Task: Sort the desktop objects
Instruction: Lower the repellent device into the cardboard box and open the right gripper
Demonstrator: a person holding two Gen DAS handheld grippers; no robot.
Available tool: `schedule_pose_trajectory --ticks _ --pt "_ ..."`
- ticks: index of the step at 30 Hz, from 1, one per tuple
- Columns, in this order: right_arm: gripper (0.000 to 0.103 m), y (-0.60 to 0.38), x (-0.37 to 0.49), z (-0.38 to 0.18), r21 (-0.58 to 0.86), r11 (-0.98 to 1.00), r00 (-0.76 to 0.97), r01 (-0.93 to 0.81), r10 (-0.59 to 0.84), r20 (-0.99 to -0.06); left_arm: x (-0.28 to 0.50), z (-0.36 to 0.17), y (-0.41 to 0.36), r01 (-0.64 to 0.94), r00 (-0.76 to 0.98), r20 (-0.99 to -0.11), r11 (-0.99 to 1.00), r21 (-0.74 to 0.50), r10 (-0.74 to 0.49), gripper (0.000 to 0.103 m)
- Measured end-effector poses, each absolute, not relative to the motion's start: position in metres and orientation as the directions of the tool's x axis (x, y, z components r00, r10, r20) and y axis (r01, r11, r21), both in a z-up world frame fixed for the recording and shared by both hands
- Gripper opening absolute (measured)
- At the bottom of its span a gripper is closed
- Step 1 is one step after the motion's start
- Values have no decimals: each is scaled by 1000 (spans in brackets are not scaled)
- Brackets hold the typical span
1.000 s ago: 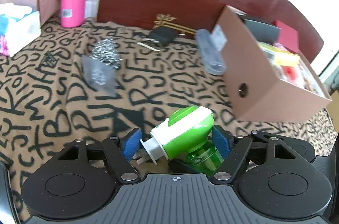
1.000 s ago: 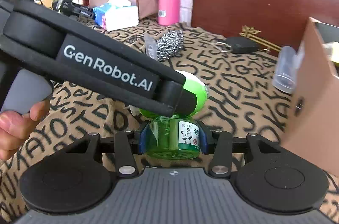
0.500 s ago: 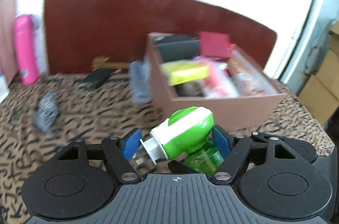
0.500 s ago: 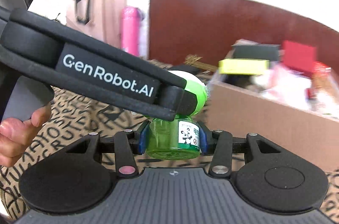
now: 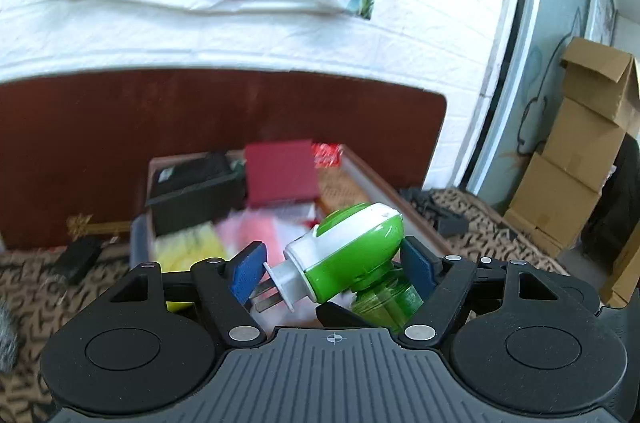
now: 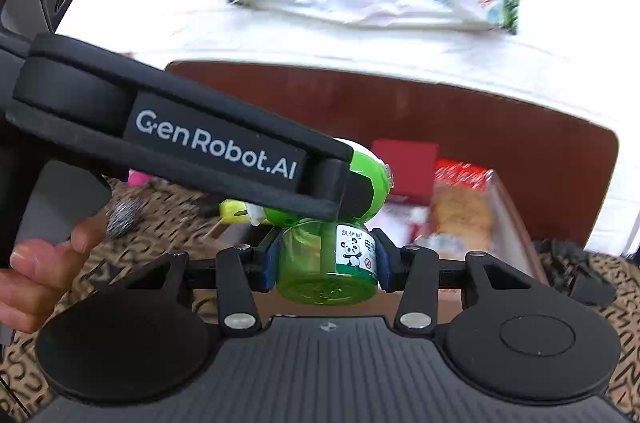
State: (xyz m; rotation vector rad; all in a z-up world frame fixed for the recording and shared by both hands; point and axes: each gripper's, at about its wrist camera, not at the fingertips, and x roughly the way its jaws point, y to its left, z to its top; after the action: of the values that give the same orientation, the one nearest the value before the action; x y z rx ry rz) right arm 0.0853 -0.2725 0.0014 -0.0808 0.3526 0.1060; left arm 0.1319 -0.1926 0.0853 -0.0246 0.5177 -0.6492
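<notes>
- In the left wrist view, at the left edge, we see the table (image 5: 36, 287) under a tan cloth with black letters, and a flat black key fob (image 5: 78, 259) lying on it.
- Behind the table stands a dark red-brown wooden board (image 5: 120, 127).
- Just right of the fob sits an open brown cardboard box (image 5: 376, 183) full of sorted things: a black case (image 5: 196, 191), a dark red box (image 5: 280, 171), and blurred yellow and pink packs.
- Our left gripper (image 5: 330, 265) has its blue-padded fingers (image 5: 248, 273) pinching the green and white plug-in mosquito repellent heater (image 5: 348, 251), pad on the plug prongs and pad on the rounded end, in the air above the box's near edge.
- In the right wrist view a person's hand (image 6: 36, 271) holds the left gripper's handle at the left.
- Our right gripper (image 6: 326, 263) has its fingers pressed onto the green transparent liquid bottle (image 6: 324, 263) with a panda label, hanging under the heater, just before the box.
- Far right, brown cartons (image 5: 576, 159) are stacked on the floor.
</notes>
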Motion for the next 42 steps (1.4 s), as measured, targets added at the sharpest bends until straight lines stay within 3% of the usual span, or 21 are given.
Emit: schedule_pose_trajectory --ticks 9,17,22,26,27,42 --pt "51 -311 127 5 -29 995 936 -93 77 -343 177 86 -225 578 687 -432 800 -161 -584 75" --pt "51 -322 160 -8 17 996 923 -90 90 -375 218 73 -240 563 687 -465 813 -147 -559 76" --pt "52 -322 176 -16 -8 995 923 -102 92 -373 235 64 -247 545 694 -478 827 -139 -538 91" --pt "90 -320 179 -24 -101 994 935 -32 -6 -353 237 59 -245 536 711 -469 835 -120 -524 103" --pt "93 -322 178 -26 -108 994 938 -20 -18 -346 236 59 -244 532 721 -458 839 -115 -520 103" --pt "103 -327 174 -32 -69 997 927 18 -43 -372 235 55 -241 460 747 -502 884 -82 -435 103"
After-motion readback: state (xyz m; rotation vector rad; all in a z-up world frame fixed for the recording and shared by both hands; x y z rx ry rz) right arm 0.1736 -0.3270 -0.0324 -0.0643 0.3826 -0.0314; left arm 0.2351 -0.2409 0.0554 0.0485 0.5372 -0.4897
